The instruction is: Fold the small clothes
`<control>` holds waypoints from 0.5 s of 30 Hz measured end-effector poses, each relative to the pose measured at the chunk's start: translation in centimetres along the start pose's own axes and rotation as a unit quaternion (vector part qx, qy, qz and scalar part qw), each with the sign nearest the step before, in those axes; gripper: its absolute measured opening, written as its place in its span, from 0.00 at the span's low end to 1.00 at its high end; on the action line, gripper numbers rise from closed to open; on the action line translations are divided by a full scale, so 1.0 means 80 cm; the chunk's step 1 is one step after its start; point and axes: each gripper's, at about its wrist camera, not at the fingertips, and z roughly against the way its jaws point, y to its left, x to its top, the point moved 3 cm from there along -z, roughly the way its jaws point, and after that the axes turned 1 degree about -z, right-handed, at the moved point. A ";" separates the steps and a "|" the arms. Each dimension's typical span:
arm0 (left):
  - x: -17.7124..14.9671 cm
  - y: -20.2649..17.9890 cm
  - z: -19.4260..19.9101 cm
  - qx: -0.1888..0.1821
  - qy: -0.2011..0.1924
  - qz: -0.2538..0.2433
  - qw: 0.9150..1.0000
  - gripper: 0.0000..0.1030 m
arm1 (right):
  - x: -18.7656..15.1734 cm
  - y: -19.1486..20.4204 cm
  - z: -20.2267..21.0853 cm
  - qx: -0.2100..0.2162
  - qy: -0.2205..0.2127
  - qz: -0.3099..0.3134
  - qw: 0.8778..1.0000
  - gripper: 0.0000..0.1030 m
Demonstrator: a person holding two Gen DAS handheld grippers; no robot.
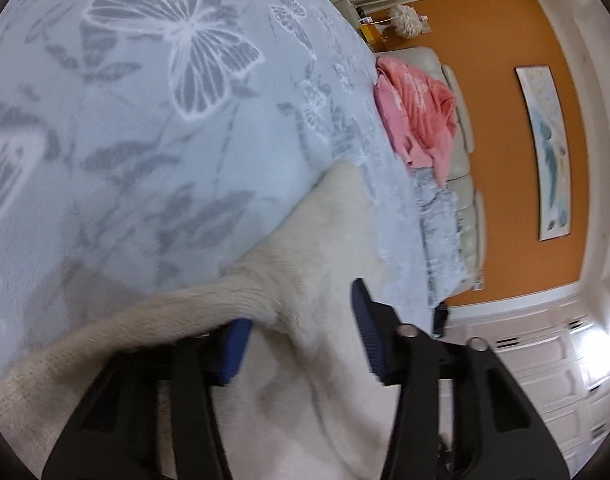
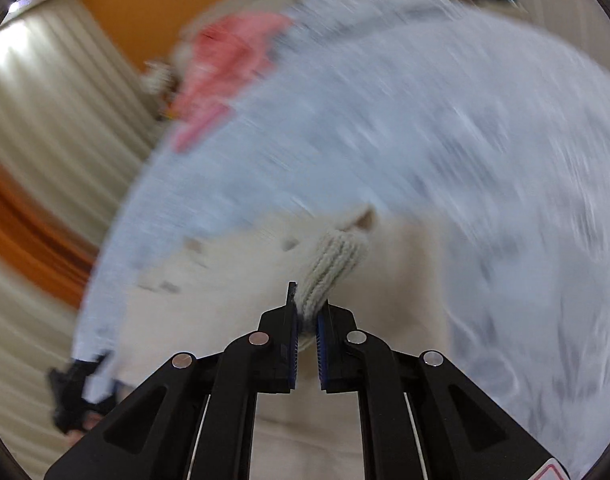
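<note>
A cream knit garment (image 1: 321,248) lies on a pale blue blanket with grey butterflies (image 1: 153,128). My left gripper (image 1: 301,336) is open right over the garment; a cream sleeve (image 1: 153,320) drapes across its left finger (image 1: 235,354). In the blurred right wrist view, my right gripper (image 2: 307,320) is shut on the ribbed cuff (image 2: 333,264) of the garment (image 2: 225,280), held above the body of it. The left gripper (image 2: 81,396) shows at the lower left of that view.
A pink garment (image 1: 417,116) and a pale denim piece (image 1: 441,220) lie on a light sofa (image 1: 461,148) beyond the blanket's edge. An orange wall (image 1: 501,160) with a picture, white cabinets (image 1: 545,368) and curtains (image 2: 45,120) stand around.
</note>
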 end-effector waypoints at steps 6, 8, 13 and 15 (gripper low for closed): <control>-0.001 0.004 0.005 0.039 -0.011 -0.022 0.999 0.20 | -0.031 -0.046 -0.024 0.020 0.023 -0.048 0.998 0.07; -0.001 0.006 0.006 0.045 -0.015 -0.039 0.998 0.19 | -0.026 -0.038 -0.008 0.037 0.003 -0.038 0.999 0.07; -0.009 0.004 0.007 0.059 -0.029 -0.087 0.994 0.17 | -0.038 -0.057 -0.025 0.007 0.039 -0.032 0.999 0.06; -0.009 0.004 0.007 0.062 -0.030 -0.091 0.993 0.17 | -0.031 -0.048 -0.001 0.029 0.011 -0.036 0.999 0.06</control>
